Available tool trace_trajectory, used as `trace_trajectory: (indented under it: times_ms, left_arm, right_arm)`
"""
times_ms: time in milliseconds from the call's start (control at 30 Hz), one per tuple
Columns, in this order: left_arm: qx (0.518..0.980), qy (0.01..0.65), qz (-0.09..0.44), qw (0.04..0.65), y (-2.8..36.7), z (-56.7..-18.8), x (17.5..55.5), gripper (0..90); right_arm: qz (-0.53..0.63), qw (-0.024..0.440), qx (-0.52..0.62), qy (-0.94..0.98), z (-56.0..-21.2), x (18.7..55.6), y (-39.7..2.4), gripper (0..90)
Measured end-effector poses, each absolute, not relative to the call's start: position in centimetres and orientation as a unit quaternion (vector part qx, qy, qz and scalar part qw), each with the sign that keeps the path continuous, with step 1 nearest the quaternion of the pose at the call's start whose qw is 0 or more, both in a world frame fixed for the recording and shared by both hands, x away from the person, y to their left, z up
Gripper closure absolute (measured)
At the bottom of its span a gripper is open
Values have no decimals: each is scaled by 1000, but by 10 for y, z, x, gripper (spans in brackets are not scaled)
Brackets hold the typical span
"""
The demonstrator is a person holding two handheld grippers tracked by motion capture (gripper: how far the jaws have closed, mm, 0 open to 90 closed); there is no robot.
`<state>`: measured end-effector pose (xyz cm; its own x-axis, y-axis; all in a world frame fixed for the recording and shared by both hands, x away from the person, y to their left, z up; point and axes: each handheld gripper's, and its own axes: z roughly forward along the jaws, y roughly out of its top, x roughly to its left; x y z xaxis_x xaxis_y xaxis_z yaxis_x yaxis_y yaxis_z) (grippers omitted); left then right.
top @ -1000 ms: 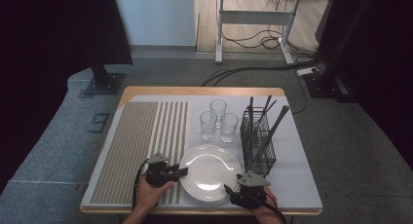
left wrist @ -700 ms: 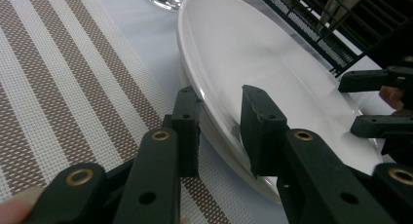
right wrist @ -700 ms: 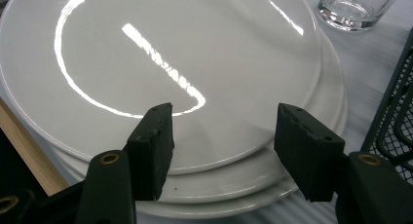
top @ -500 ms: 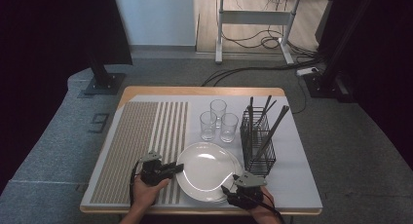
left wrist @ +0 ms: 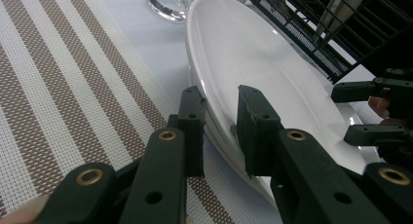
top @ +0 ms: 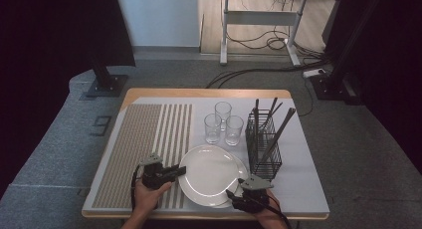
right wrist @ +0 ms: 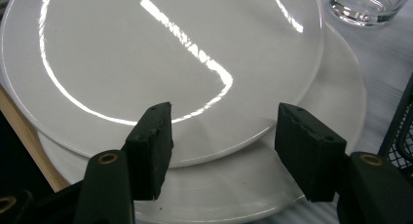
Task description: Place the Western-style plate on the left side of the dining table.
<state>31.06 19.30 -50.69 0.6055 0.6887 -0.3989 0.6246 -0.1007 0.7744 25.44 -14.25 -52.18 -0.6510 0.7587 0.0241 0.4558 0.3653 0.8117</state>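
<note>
Two white plates are stacked at the table's near edge. The top plate sits shifted to the left of the bottom plate. My left gripper reaches in from the left and is shut on the top plate's left rim. Its jaws have just been closing, with that rim between them in the left gripper view. My right gripper stands open at the plates' near right rim. Its pads hover wide apart over the top plate and bottom plate, pressing on nothing.
Three empty glasses stand just behind the plates. A black wire rack with dark utensils stands to the right of them. A brown-and-white striped mat covers the table's left half. The table's near edge runs right beneath both hands.
The left gripper's jaws closed on the top plate's left rim, and that plate shifted leftward off the bottom plate. The right gripper stayed put.
</note>
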Motion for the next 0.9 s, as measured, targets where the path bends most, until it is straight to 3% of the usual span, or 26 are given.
trace_trajectory:
  times_ms: [633, 900]
  left_arm:
    - [732, 426, 48, 529, 198, -502, 308, 752]
    - [729, 422, 47, 538, 201, -502, 309, 763]
  right_arm:
    - [430, 160, 405, 790, -522, 268, -147, 395]
    - [449, 119, 424, 777, -523, 276, -146, 433]
